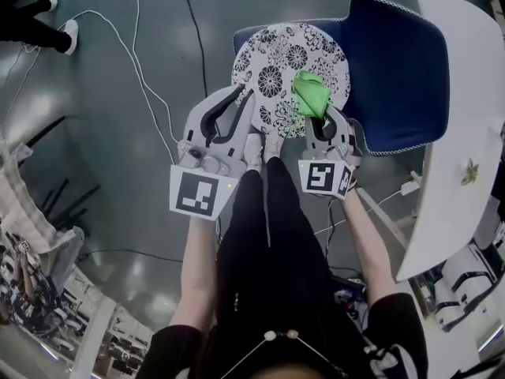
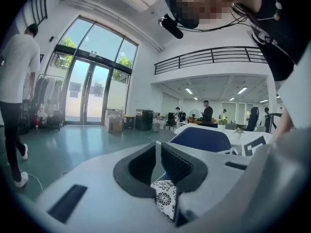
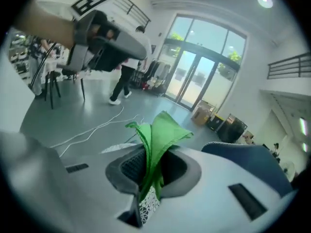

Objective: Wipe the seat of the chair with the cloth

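Green cloth, bunched into upright folds, is pinched in the right hand-held gripper. Its jaws are pressed together on the lower part of the cloth, and the loose upper folds fan out above them. The cloth hangs over the near right part of the chair seat, a round cushion printed with black and white flowers. Whether the cloth touches the cushion cannot be told from these views.

Behind and to the right of the seat rises the chair's dark blue back.

The left hand-held gripper sits just beside the right one, over the near left edge of the seat. Its jaws meet at the tips and hold nothing. A sliver of the flowered cushion shows through the narrow gap nearer their base.

The person stands directly at the chair, with black trousers and pale shoes between the two grippers.

To the right of the chair is the curved edge of a white tabletop, with a small sprig lying on it.

White and black cables trail across the grey-green floor to the left. In the left gripper view, another person in a white top stands near tall glass doors.
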`<state>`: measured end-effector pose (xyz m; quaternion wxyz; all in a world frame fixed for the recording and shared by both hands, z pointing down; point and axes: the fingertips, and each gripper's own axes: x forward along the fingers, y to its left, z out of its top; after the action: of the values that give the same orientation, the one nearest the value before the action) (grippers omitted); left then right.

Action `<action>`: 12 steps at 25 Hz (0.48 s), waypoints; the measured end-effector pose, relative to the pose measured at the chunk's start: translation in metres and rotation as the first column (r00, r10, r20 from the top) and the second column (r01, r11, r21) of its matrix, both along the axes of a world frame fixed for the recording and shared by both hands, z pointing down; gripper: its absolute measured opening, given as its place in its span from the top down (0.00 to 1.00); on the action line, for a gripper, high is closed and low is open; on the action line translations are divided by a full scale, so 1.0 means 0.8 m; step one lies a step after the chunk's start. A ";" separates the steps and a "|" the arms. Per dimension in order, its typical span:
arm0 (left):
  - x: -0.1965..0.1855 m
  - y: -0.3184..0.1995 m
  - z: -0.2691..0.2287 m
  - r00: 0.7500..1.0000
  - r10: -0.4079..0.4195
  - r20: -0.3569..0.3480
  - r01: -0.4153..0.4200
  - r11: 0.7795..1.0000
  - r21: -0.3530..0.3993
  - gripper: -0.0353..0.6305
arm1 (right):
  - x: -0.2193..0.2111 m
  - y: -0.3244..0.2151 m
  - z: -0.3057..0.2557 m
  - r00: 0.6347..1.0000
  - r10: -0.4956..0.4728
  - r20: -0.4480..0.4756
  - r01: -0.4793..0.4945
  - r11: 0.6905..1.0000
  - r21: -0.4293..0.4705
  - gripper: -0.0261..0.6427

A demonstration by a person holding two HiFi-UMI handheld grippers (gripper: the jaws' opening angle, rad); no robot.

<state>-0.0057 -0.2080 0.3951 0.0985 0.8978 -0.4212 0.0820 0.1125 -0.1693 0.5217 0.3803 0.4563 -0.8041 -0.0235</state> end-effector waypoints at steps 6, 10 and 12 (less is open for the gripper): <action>-0.003 -0.011 -0.083 1.000 -0.021 0.022 0.020 1.000 0.016 0.94 | 0.005 -0.040 -0.160 0.919 0.177 0.353 -0.225 0.969 0.099 0.89; -0.007 -0.018 -0.148 0.999 -0.040 0.004 0.040 0.999 0.027 0.94 | 0.009 -0.059 -0.262 0.860 0.200 0.470 -0.304 0.940 0.155 0.89; -0.006 -0.015 -0.186 0.999 -0.051 -0.005 0.051 0.997 0.054 0.94 | 0.014 -0.061 -0.322 0.846 0.176 0.503 -0.322 0.921 0.218 0.89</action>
<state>-0.0101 -0.2200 0.2460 0.0770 0.8894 -0.4457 0.0665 0.1240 -0.2179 0.2645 0.0995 0.6009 -0.7929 0.0196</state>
